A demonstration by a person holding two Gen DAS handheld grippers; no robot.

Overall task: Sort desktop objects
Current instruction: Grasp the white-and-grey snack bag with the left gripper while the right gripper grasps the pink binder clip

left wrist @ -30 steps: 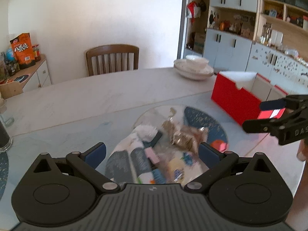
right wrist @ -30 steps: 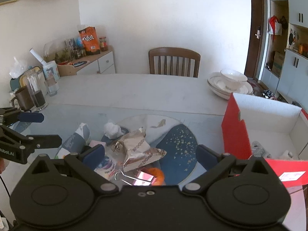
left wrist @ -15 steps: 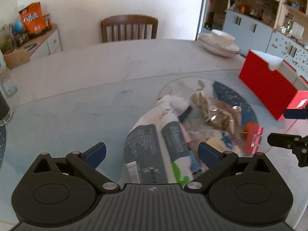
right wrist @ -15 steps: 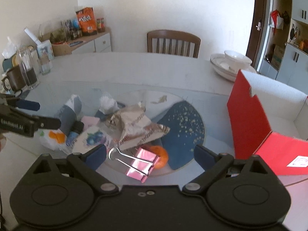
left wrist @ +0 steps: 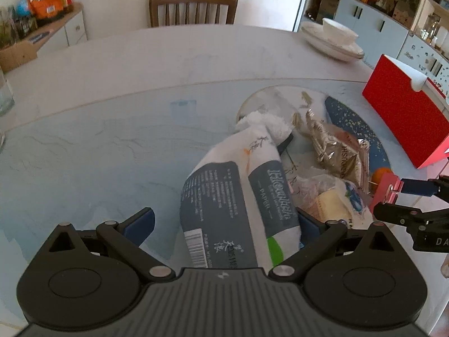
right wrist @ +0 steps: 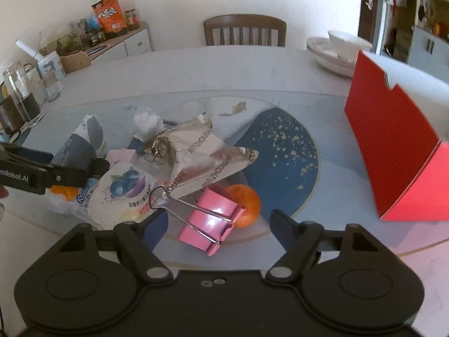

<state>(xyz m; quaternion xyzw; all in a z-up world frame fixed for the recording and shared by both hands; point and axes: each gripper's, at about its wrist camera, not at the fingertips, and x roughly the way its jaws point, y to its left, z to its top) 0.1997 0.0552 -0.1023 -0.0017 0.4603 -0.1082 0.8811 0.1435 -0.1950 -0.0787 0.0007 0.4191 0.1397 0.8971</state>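
A pile of items lies on the glass table top. My left gripper [left wrist: 224,221] is open, its jaws on either side of a grey and white tissue pack [left wrist: 238,196], which also shows in the right wrist view [right wrist: 81,143]. My right gripper [right wrist: 219,224] is open around a pink binder clip [right wrist: 209,224], which lies against an orange [right wrist: 247,203]. A silver snack wrapper [right wrist: 202,160] and a blueberry snack bag [right wrist: 123,191] lie in the pile. The clip also shows in the left wrist view [left wrist: 385,191].
An open red box [right wrist: 393,140] stands to the right. Stacked white bowls and plates [right wrist: 336,53] sit at the far right, a glass jar and cups [right wrist: 19,98] at the far left. A wooden chair [right wrist: 244,29] stands behind the table.
Both grippers have come down and forward to the pile. The left jaws now straddle the tissue pack, and the right jaws now flank the pink clip.
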